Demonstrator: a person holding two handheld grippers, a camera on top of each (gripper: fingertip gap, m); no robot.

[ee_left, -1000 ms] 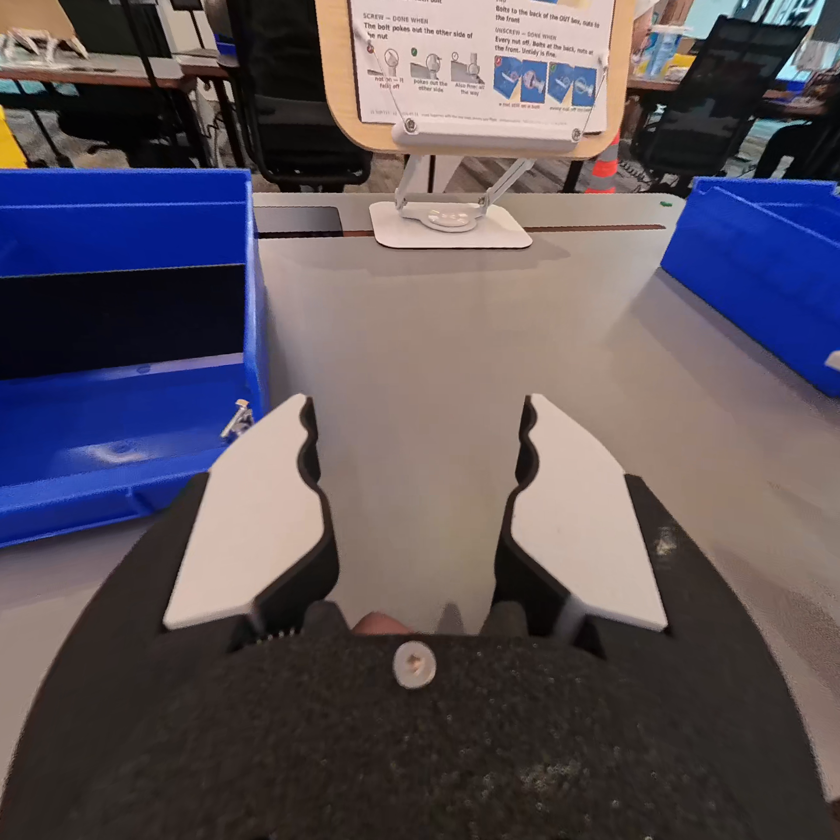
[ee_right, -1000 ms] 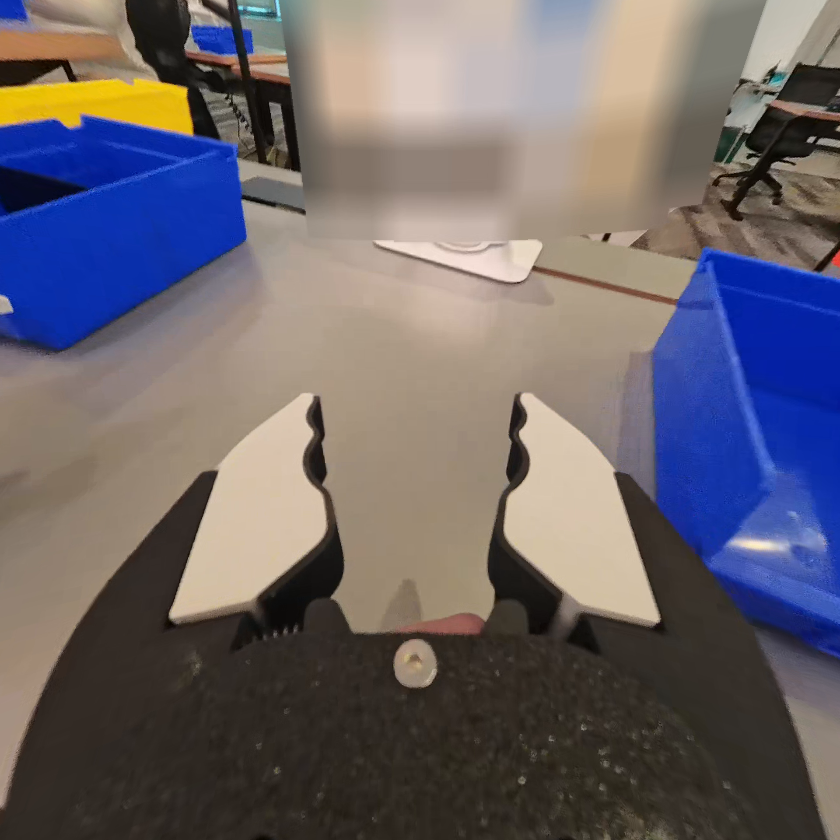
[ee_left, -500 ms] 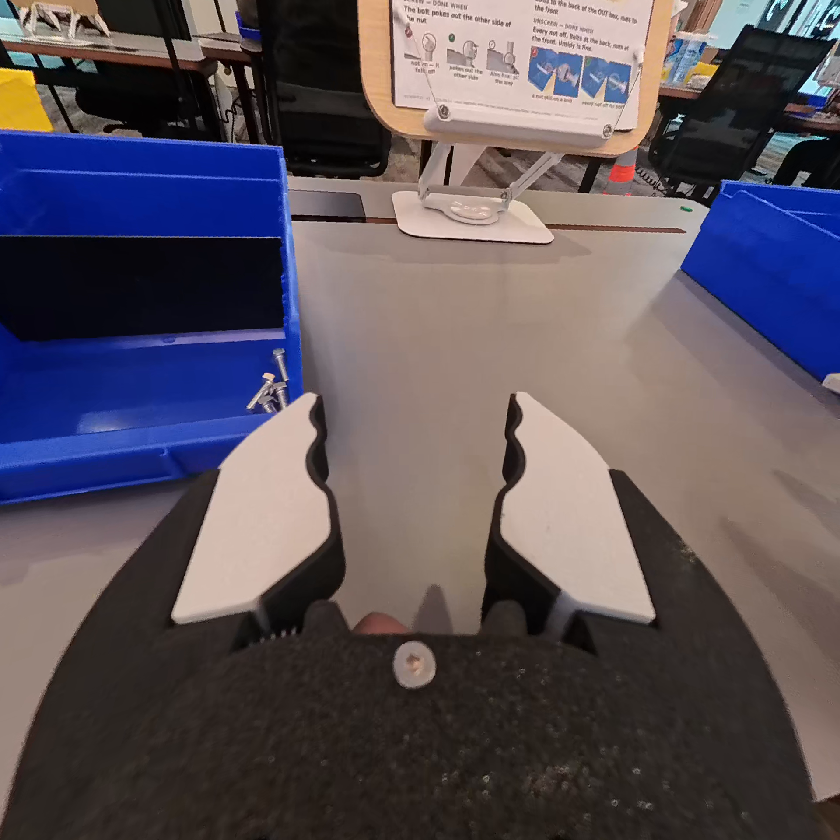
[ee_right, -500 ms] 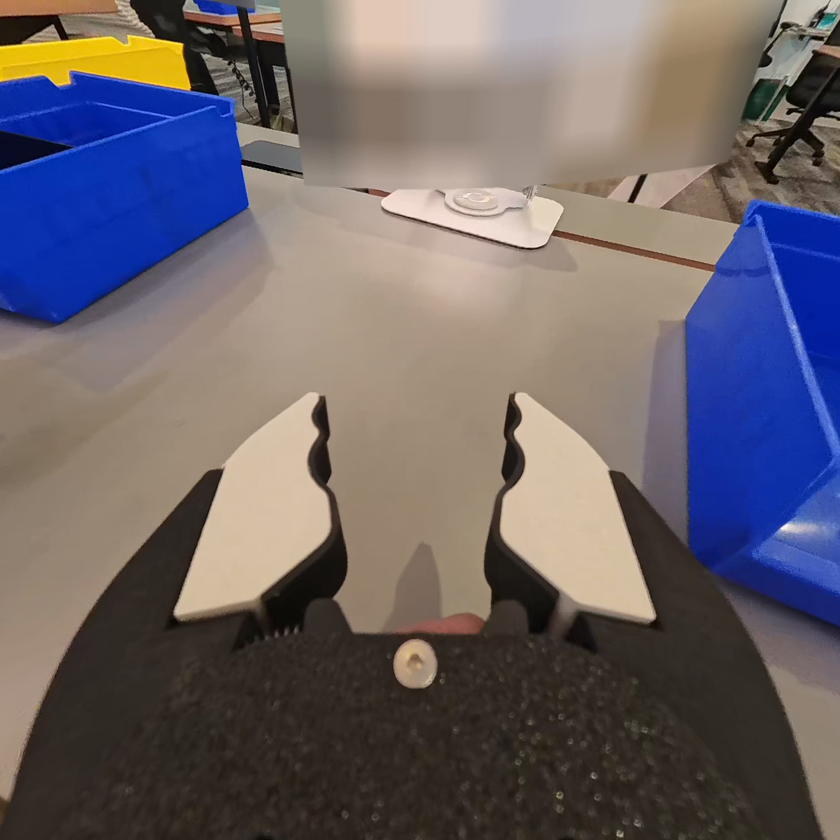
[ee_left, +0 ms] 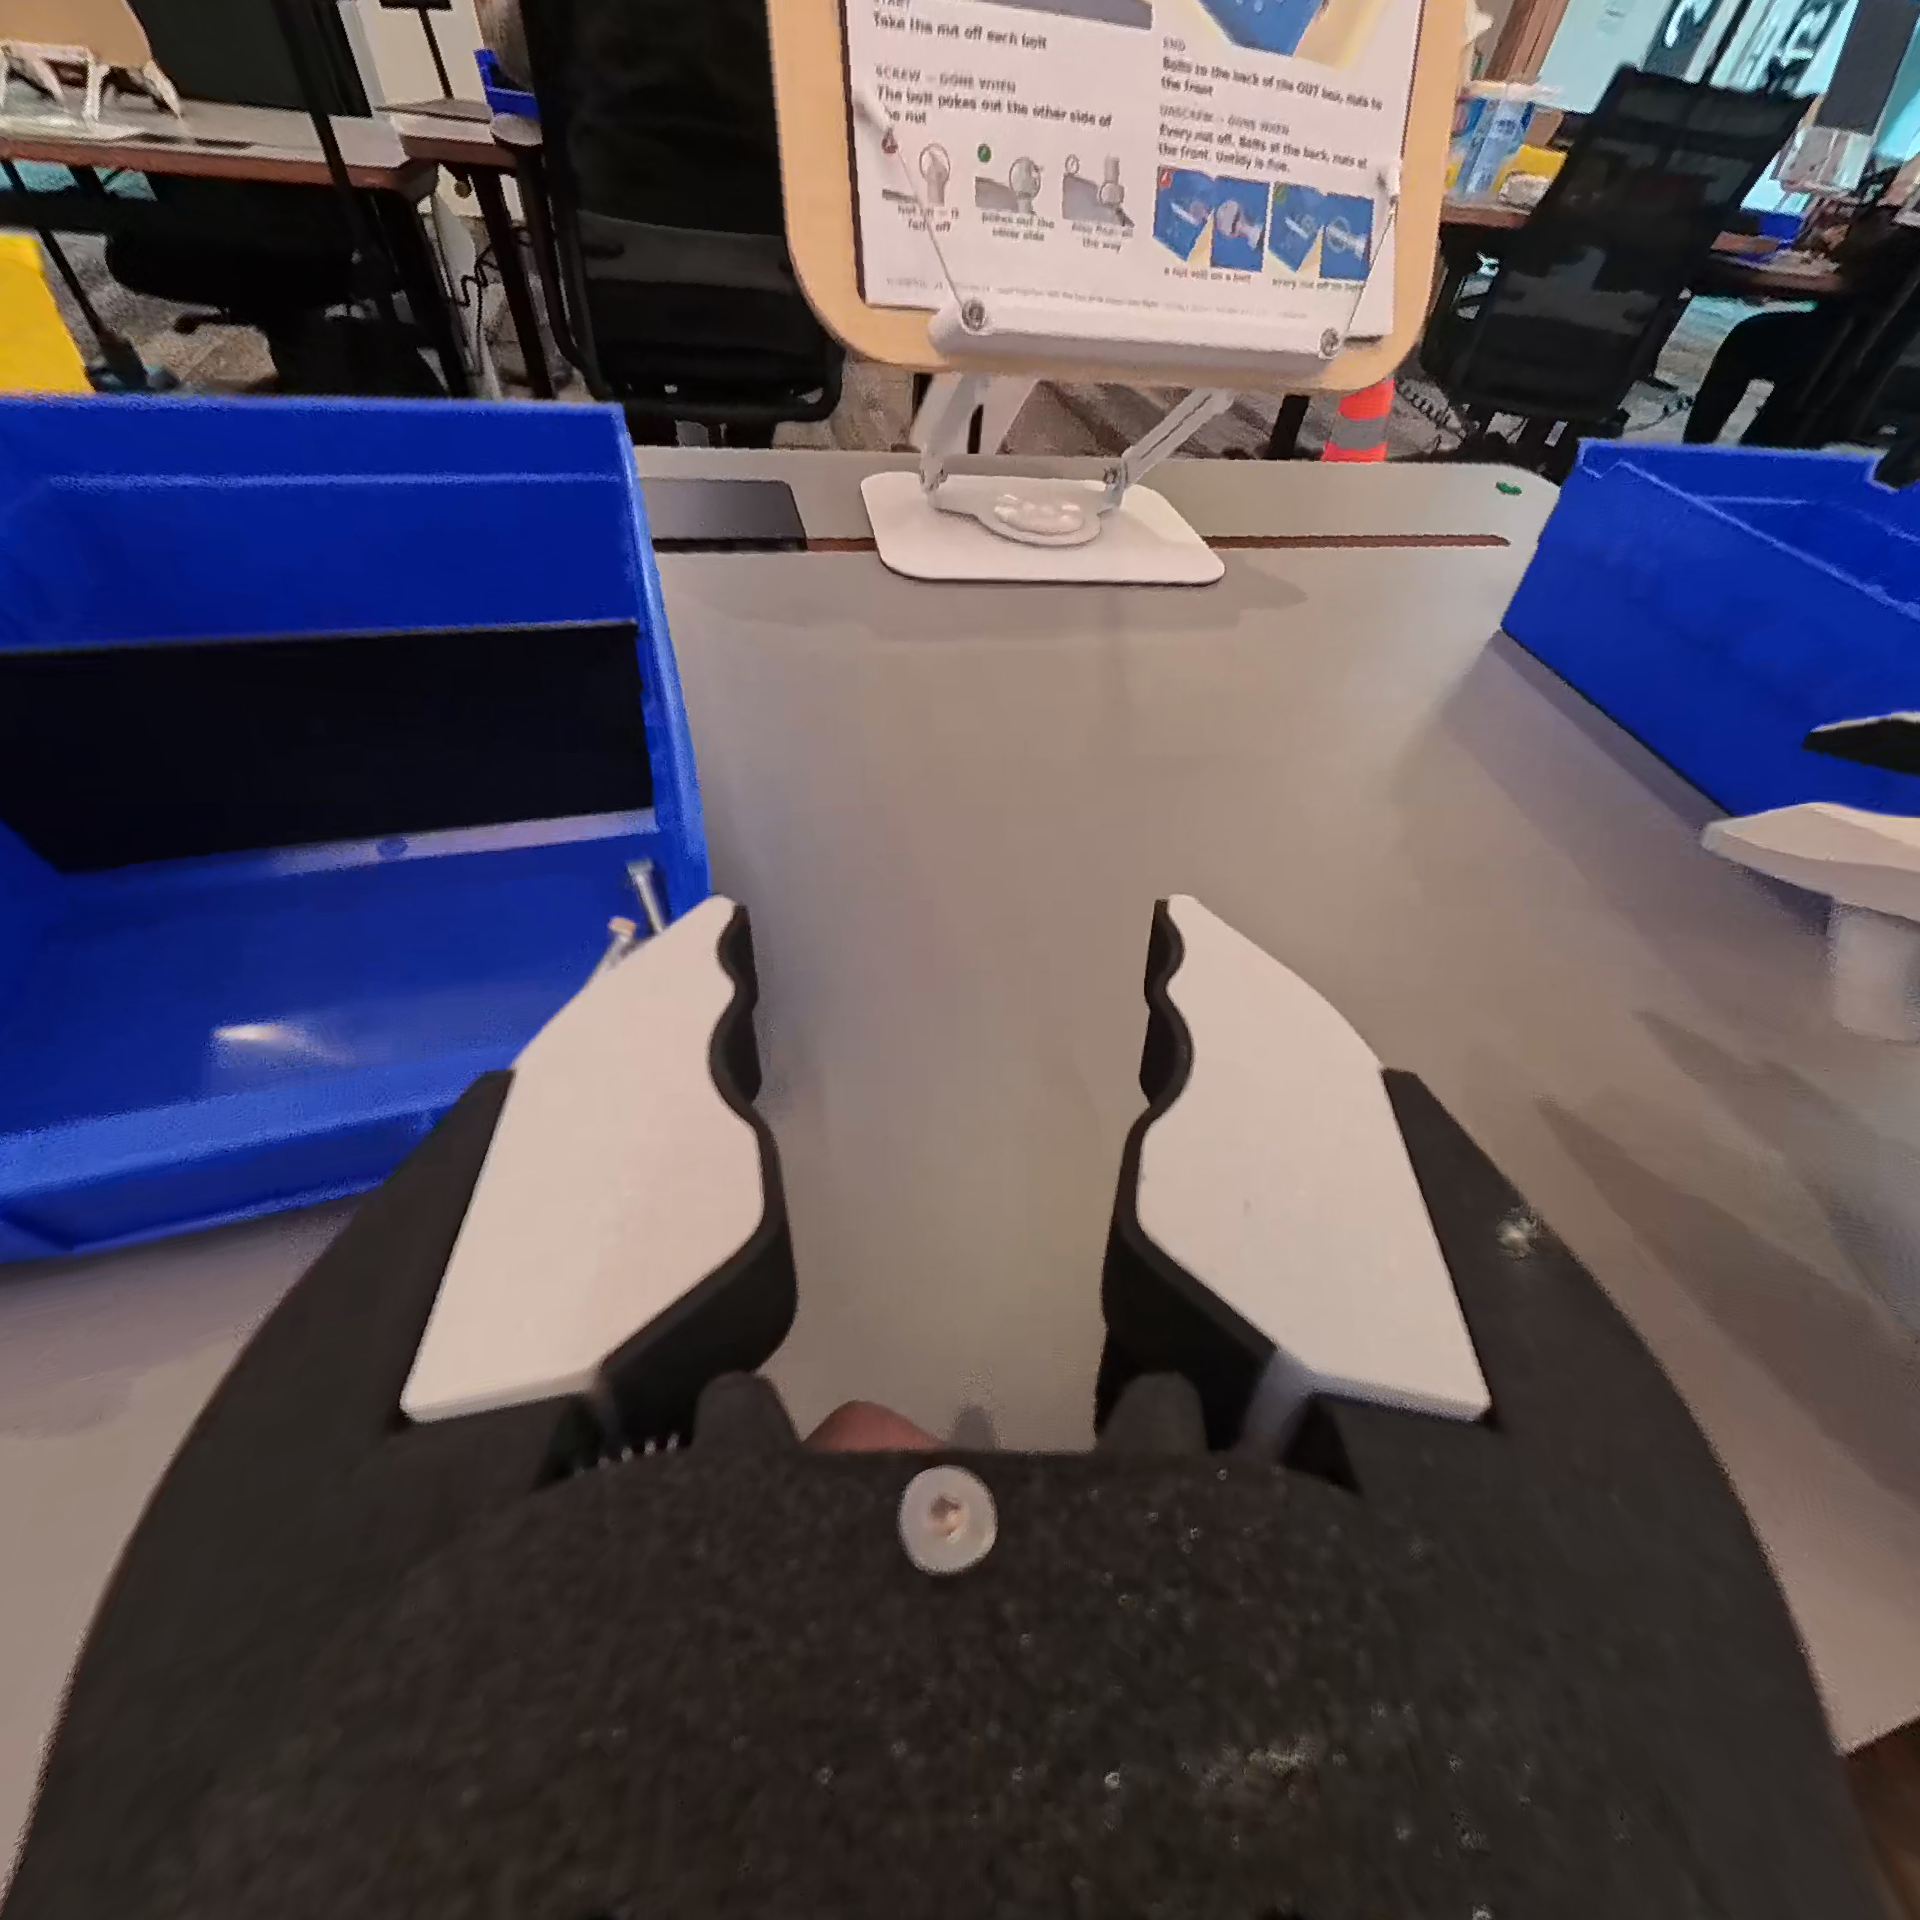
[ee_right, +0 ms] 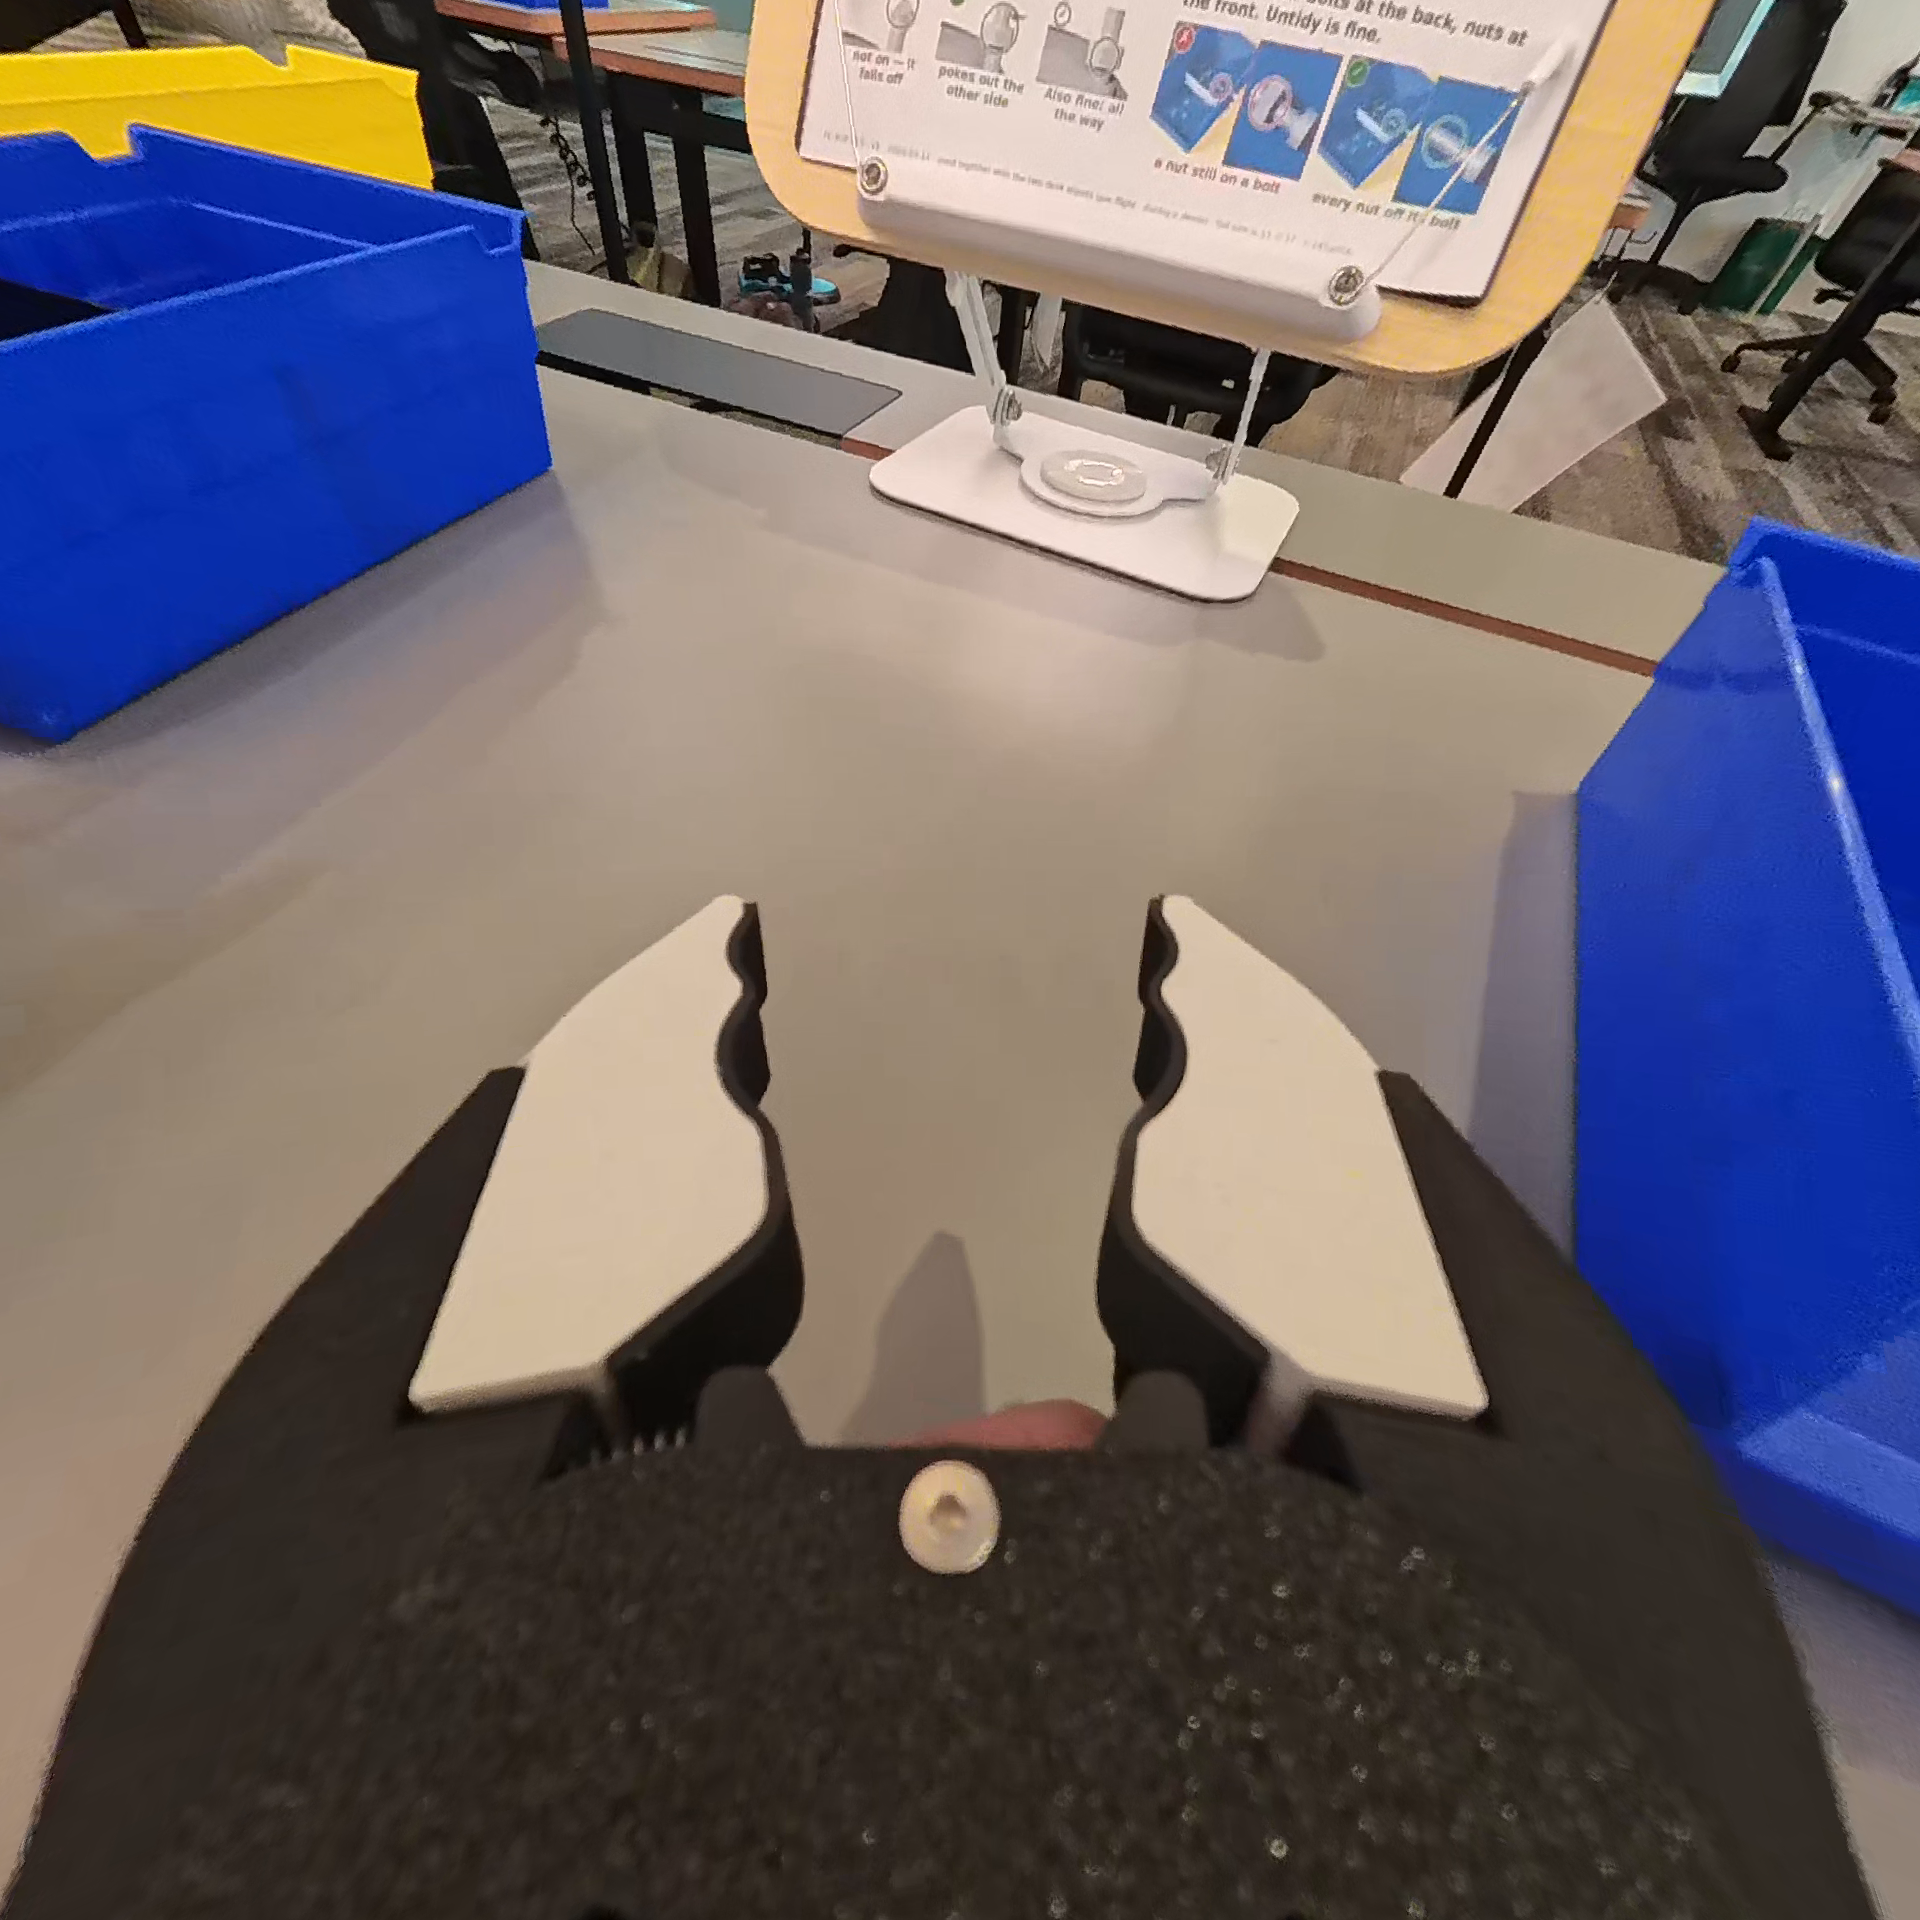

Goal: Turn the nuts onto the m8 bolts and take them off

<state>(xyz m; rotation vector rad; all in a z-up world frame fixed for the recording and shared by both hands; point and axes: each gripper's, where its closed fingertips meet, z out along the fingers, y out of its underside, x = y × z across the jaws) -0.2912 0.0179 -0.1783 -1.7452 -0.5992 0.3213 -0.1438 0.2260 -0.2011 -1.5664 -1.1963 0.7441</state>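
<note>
Left tongs (ee_left: 948,925) and right tongs (ee_right: 948,920) both gape wide over the grey counter (ee_left: 935,748), holding nothing. Bolts (ee_left: 636,914) lie in the blue bin (ee_left: 312,997) just left of the left tongs' tip

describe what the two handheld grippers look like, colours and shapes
Both look alike. The left gripper has two flat pale grey fingers with curved outer edges and wavy black pads on their inner faces. They sit in a broad black body with a rough, speckled surface and one silver hex-socket screw at its centre. The right gripper has the same fingers, body and screw. No cables or sleeves show.
</note>
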